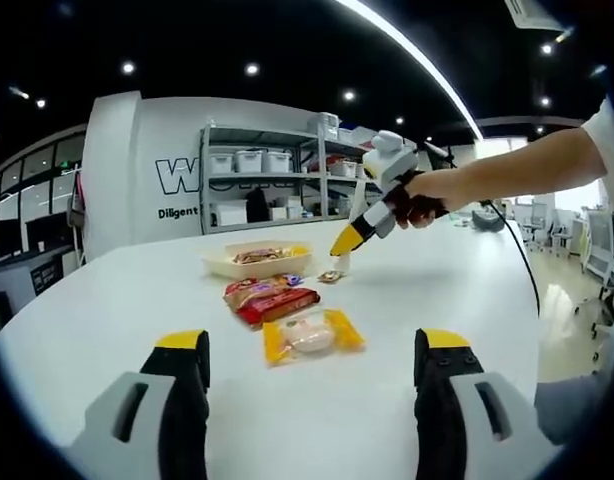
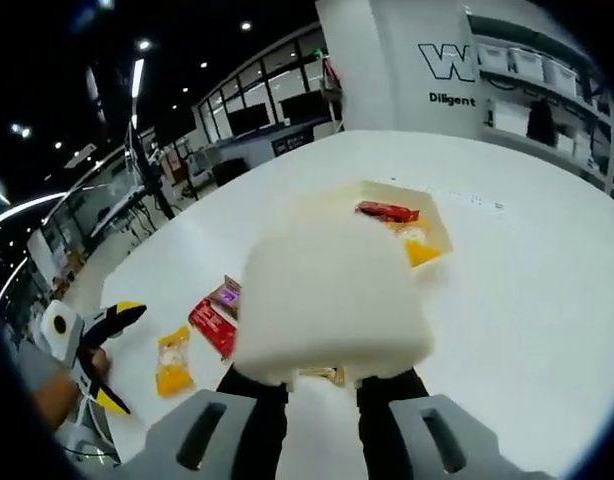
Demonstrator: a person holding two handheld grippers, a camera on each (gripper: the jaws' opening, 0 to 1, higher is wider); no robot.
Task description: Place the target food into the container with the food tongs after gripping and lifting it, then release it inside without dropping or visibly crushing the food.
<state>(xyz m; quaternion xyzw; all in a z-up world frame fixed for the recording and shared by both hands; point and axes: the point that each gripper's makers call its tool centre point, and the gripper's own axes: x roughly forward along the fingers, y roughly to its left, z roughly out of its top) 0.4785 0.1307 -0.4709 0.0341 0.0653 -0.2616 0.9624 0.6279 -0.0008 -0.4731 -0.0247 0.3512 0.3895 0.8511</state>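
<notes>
In the left gripper view, the left gripper rises from the bottom of the frame with its 2 yellow-tipped jaws spread wide, holding nothing. Between the jaws and a little above them, a yellow food packet lies flat on the white table. Just above it lies a red snack packet. Higher, near the middle of the frame, stands the shallow cream container, and some wrapped food is already inside it.

At the upper right of this view, a hand holds the right gripper, which points down to the table just right of the container. A small pale thing sits at its tip.

In the right gripper view, the jaws are clenched on a blurred white block that covers the middle of the frame. Whether this is tongs or food, one cannot tell. Above it, the container shows a red packet.
</notes>
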